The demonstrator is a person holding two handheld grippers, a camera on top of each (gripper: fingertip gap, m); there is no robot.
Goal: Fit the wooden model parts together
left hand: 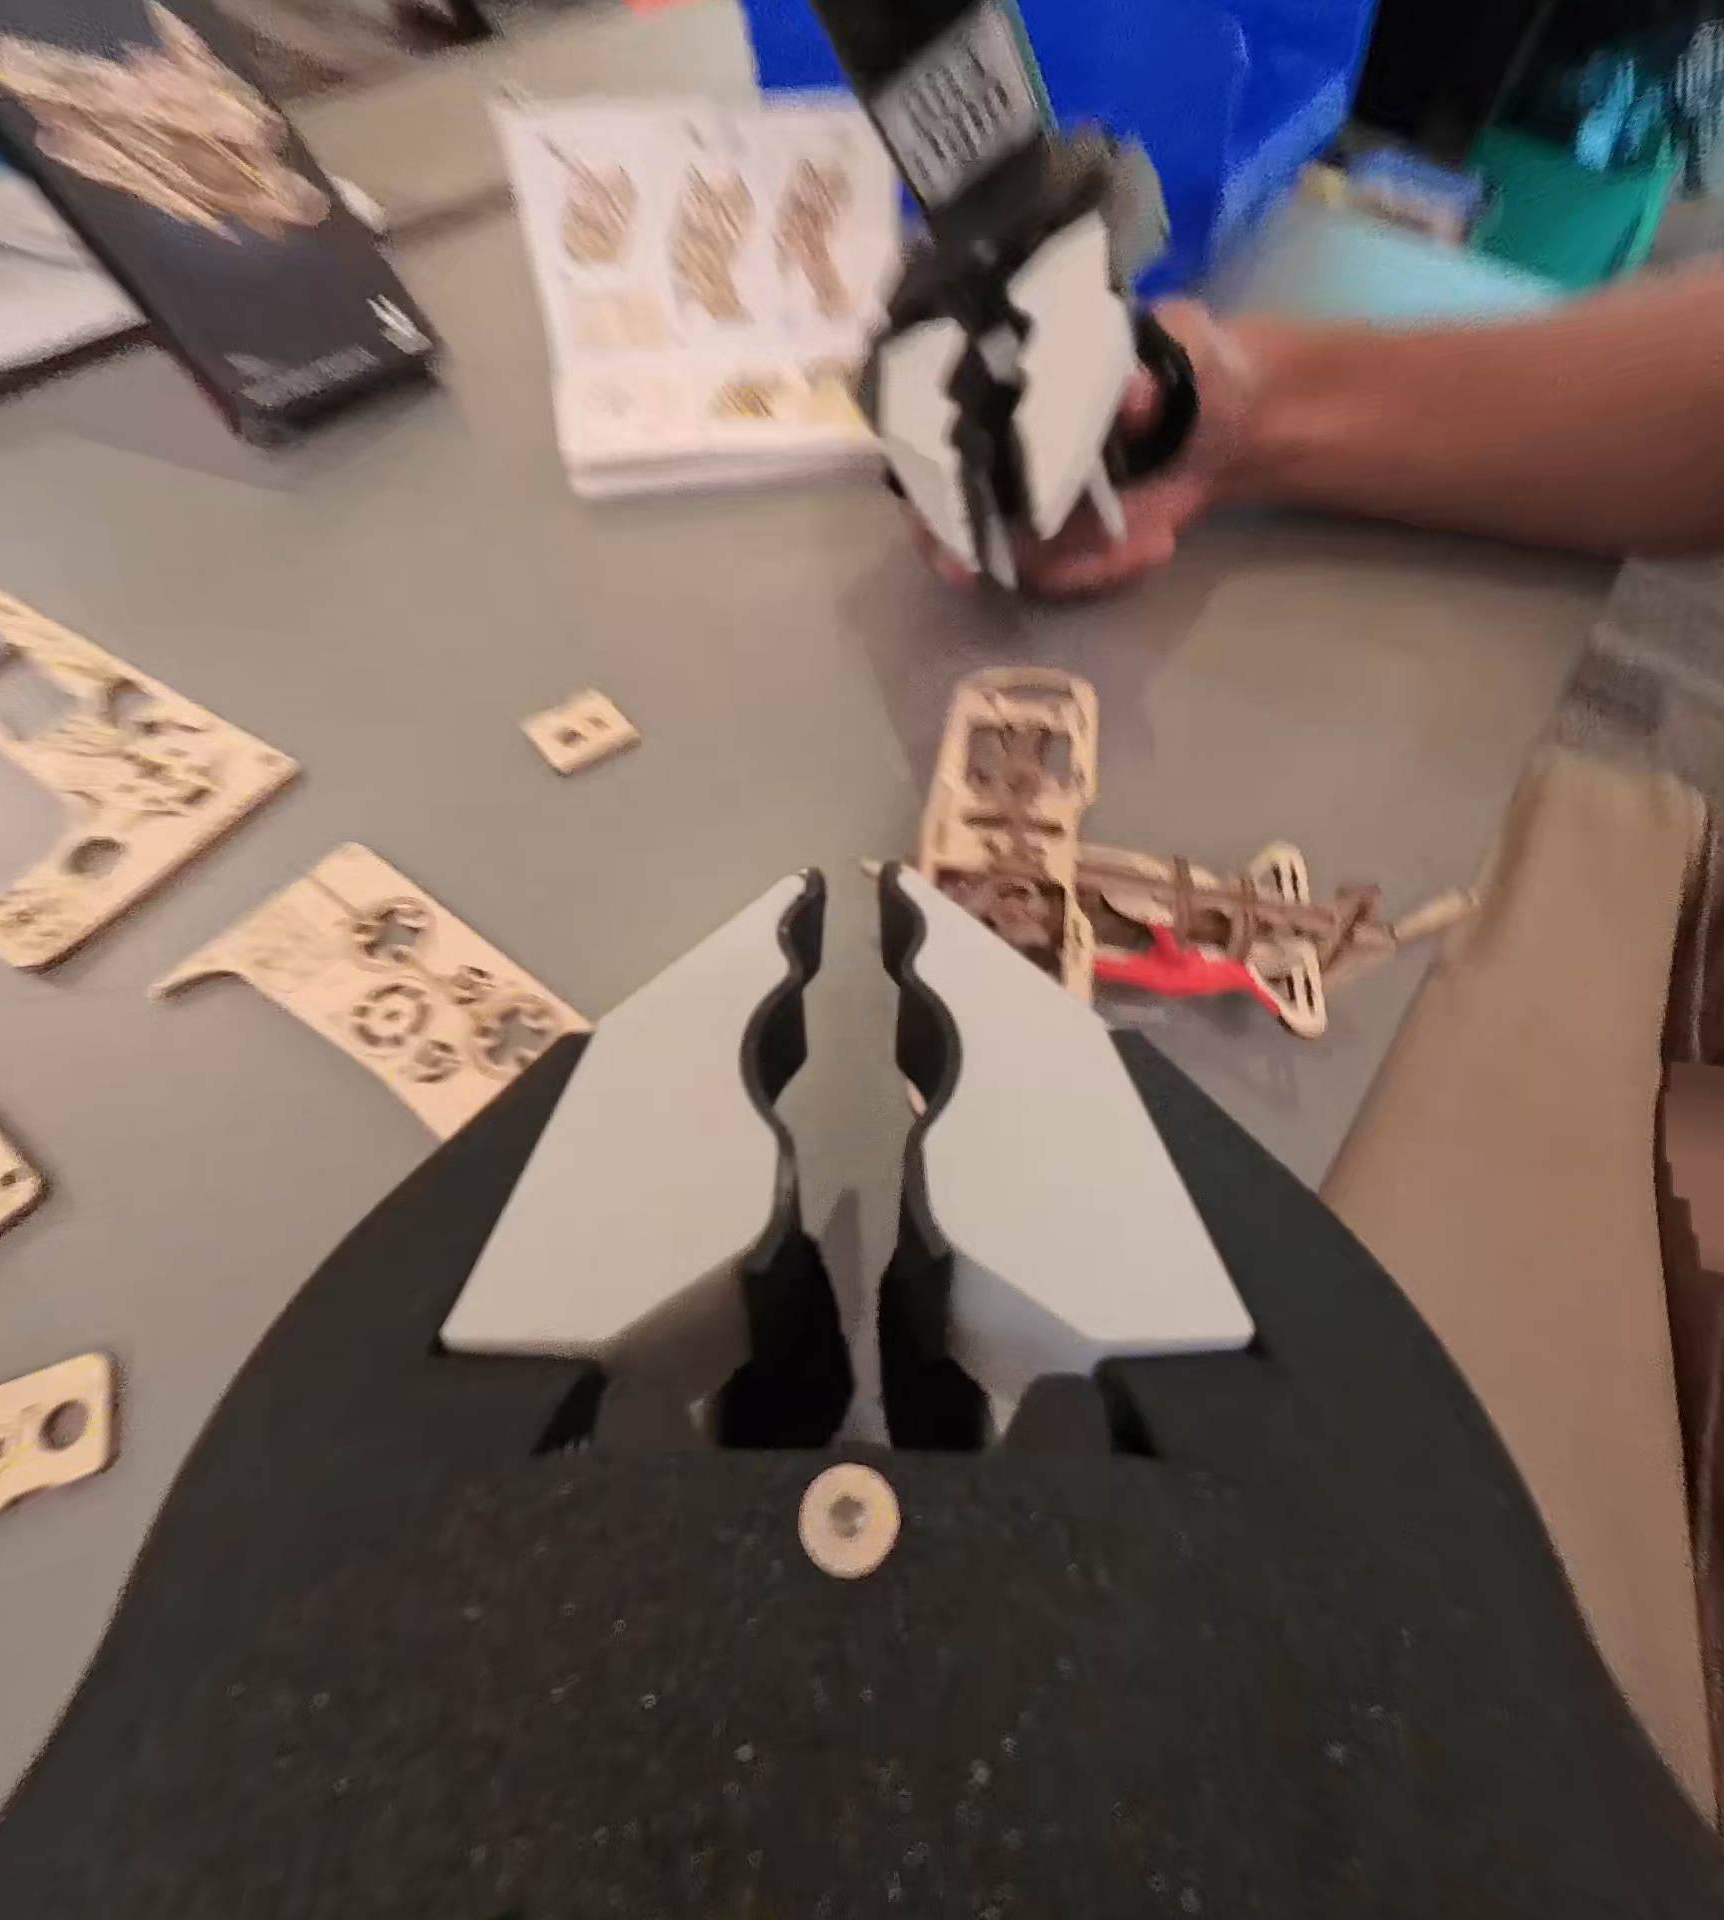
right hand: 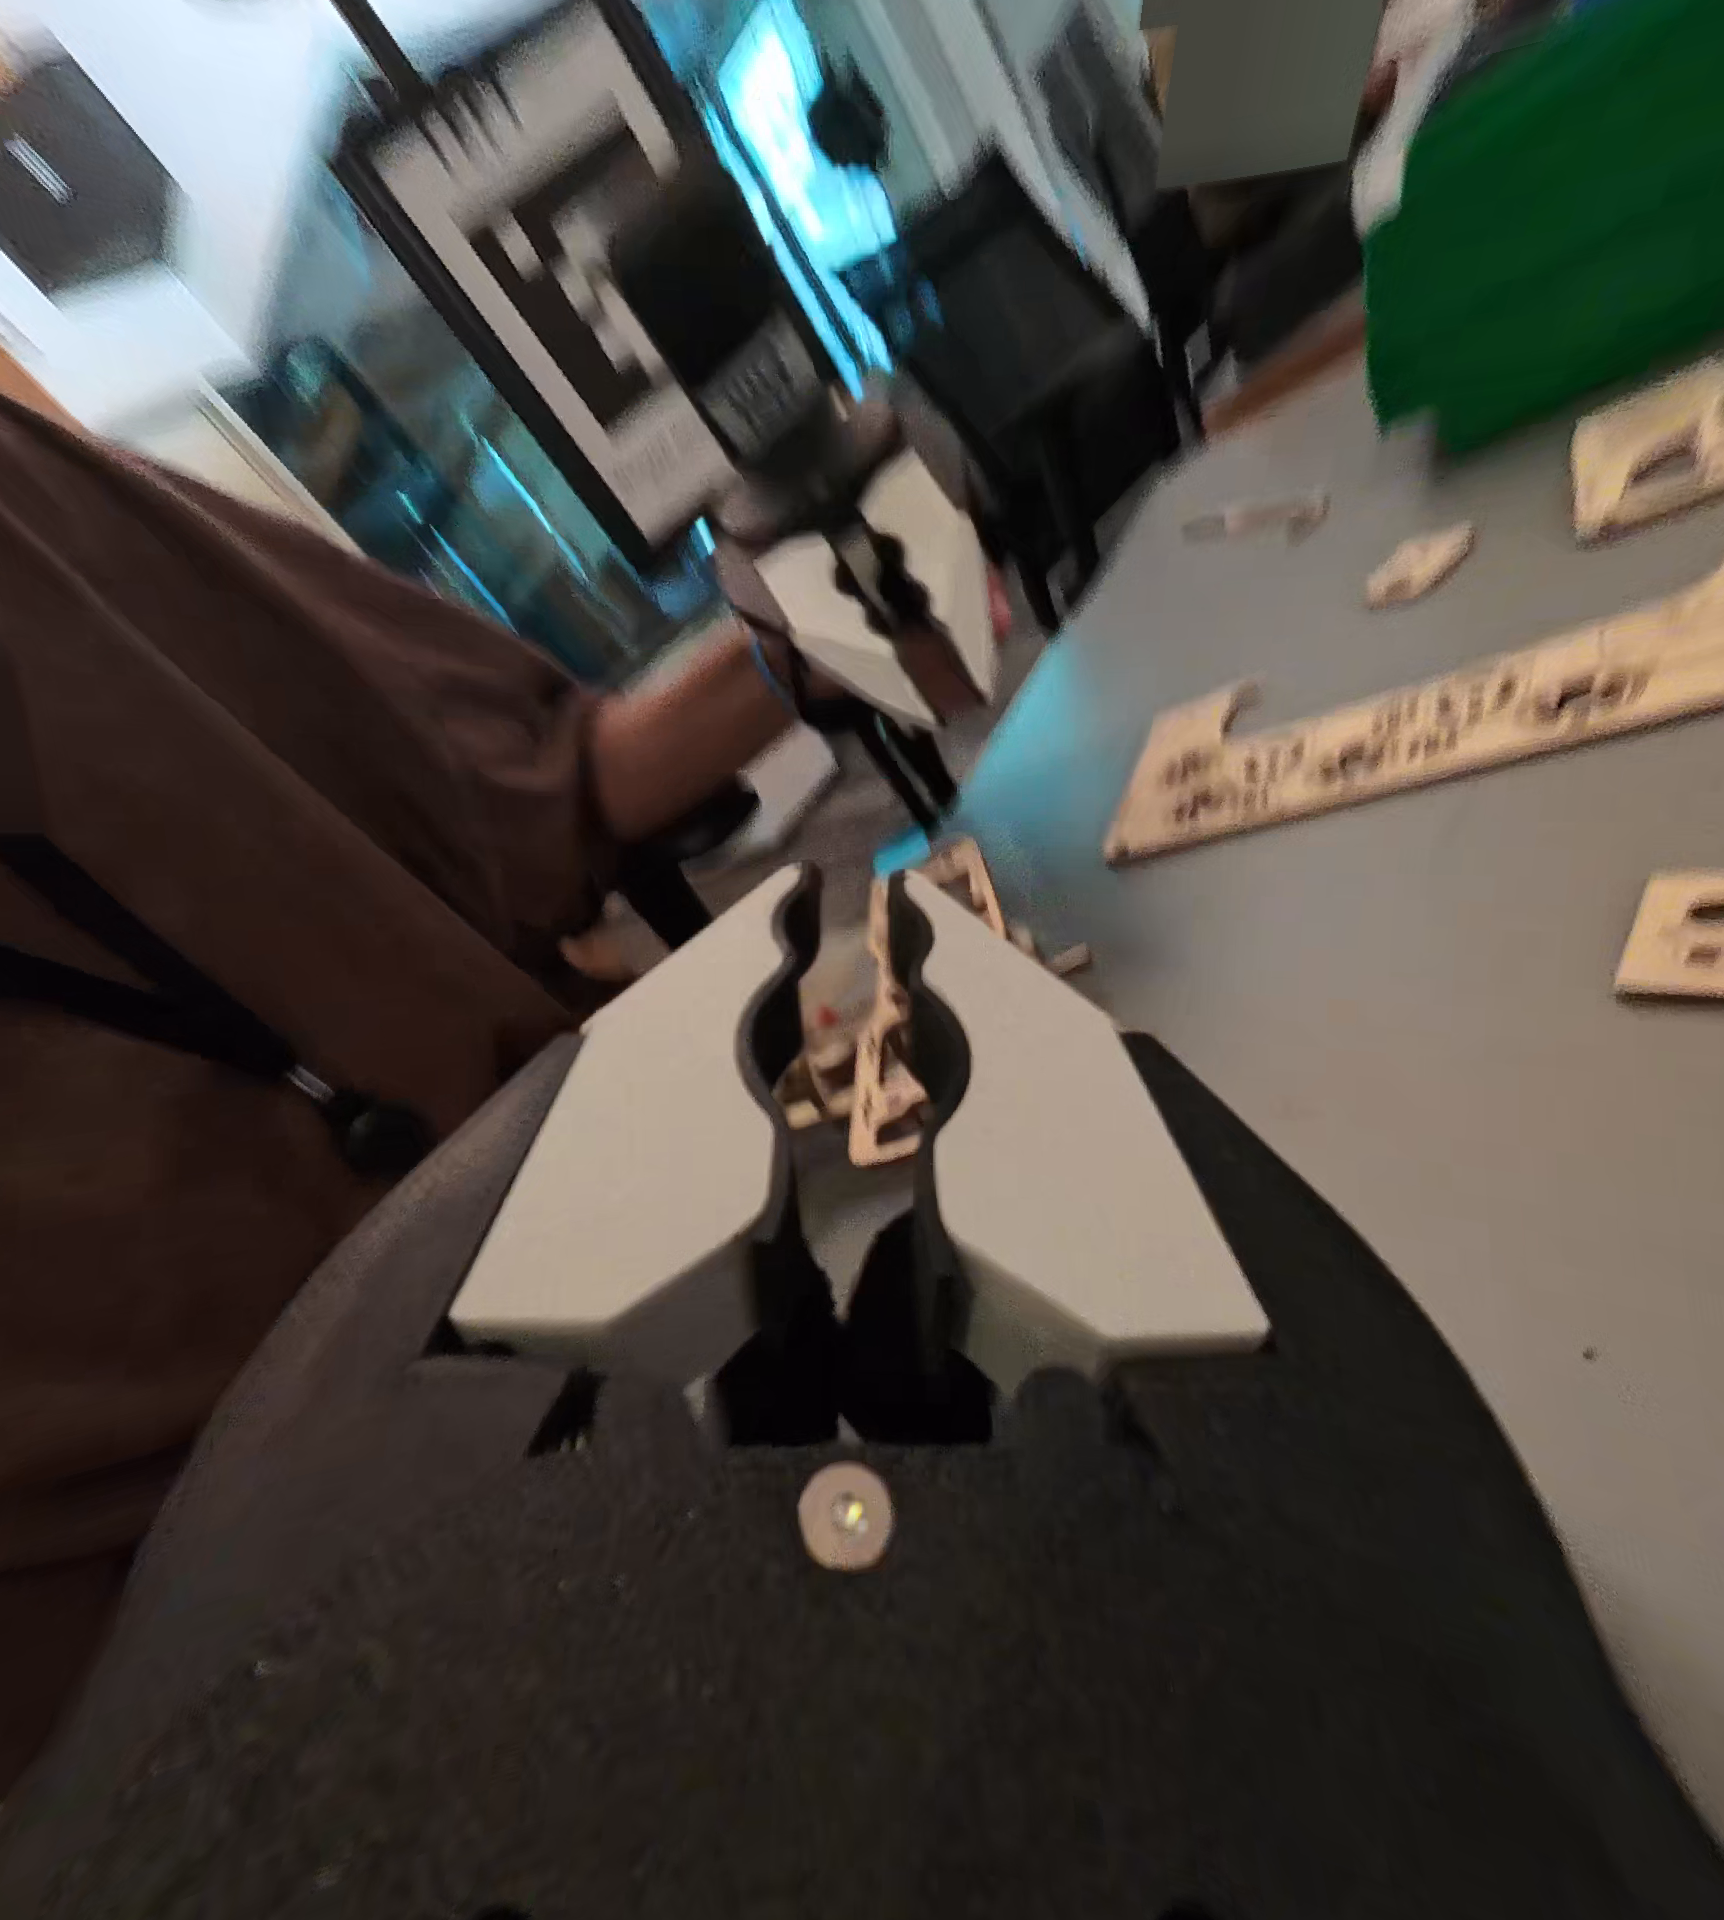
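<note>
— Lying on the grey table (left hand: pixel 629 582), the wooden model (left hand: pixel 1128 883) stretches left to right, dowel tip rightward, beside the left gripper (left hand: pixel 851 883).

— Both tongs?

— Left and right gripper (right hand: pixel 853 883) narrowly parted, holding nothing.

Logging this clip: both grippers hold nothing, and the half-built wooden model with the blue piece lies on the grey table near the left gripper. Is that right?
Not quite: the piece on the half-built wooden model is red, not blue, as the left wrist view shows. The rest stands: the model lies on the grey table just past the left gripper, and neither it nor the right gripper holds anything.
</note>
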